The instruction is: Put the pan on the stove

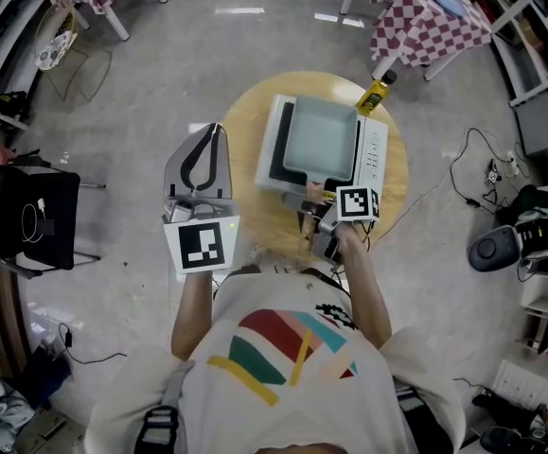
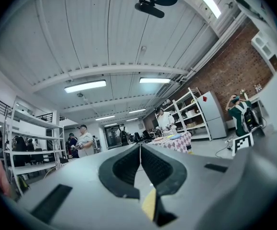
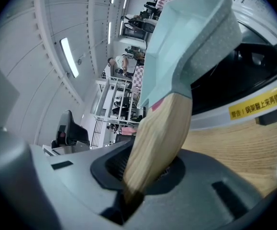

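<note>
A pale blue-grey square pan [image 1: 319, 138] sits on the black top of a white induction stove [image 1: 374, 155] on a round wooden table [image 1: 245, 121]. Its wooden handle [image 1: 315, 193] points toward me. My right gripper [image 1: 311, 202] is shut on that handle. In the right gripper view the handle [image 3: 160, 138] runs between the jaws of the right gripper [image 3: 145, 169] up to the pan [image 3: 191, 37], with the stove [image 3: 246, 71] under it. My left gripper [image 1: 215, 132] is raised left of the table, shut and empty. In the left gripper view the left gripper [image 2: 140, 146] points at the ceiling.
A yellow bottle [image 1: 376, 94] stands at the table's far right edge, beside the stove. Tables with checked cloths [image 1: 425, 17] are farther back. A black chair [image 1: 23, 211] stands on the left, and cables and equipment [image 1: 501, 244] lie on the floor at right.
</note>
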A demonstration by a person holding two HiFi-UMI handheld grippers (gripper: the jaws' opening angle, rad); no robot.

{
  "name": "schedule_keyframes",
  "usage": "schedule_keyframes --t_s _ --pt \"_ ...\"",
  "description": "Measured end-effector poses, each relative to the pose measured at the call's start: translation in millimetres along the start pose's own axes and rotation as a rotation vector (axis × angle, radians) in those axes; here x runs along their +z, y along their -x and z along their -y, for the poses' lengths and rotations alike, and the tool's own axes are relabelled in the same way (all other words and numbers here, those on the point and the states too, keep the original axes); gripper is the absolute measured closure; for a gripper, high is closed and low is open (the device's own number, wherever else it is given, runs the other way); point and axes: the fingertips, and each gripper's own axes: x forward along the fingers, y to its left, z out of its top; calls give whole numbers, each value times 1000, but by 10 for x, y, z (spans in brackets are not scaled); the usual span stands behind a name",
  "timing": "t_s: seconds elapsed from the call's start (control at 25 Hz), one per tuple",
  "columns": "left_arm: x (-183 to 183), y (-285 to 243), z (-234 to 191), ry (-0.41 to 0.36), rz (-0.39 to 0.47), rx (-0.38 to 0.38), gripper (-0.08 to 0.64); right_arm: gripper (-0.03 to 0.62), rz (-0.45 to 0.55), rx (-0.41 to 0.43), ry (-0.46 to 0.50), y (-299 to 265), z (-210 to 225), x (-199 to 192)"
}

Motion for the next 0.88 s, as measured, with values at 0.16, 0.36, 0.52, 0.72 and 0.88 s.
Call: schedule_keyframes --t_s 0.16,0.36,0.52,0.72,0.88 --pt "-58 -14 -47 -3 -15 7 552 560 10 8 -20 -8 26 10" --pt "-96 -32 -49 -4 -24 7 552 569 21 -13 -22 -19 143 21" --pt "-129 -38 -36 -9 -33 0 552 574 30 -7 -24 -37 165 40" --pt "-139 -50 -21 -10 -35 -1 552 574 44 2 -30 -49 172 74" --pt "-126 -54 14 -27 -31 -6 552 572 29 -8 -10 -50 161 57"
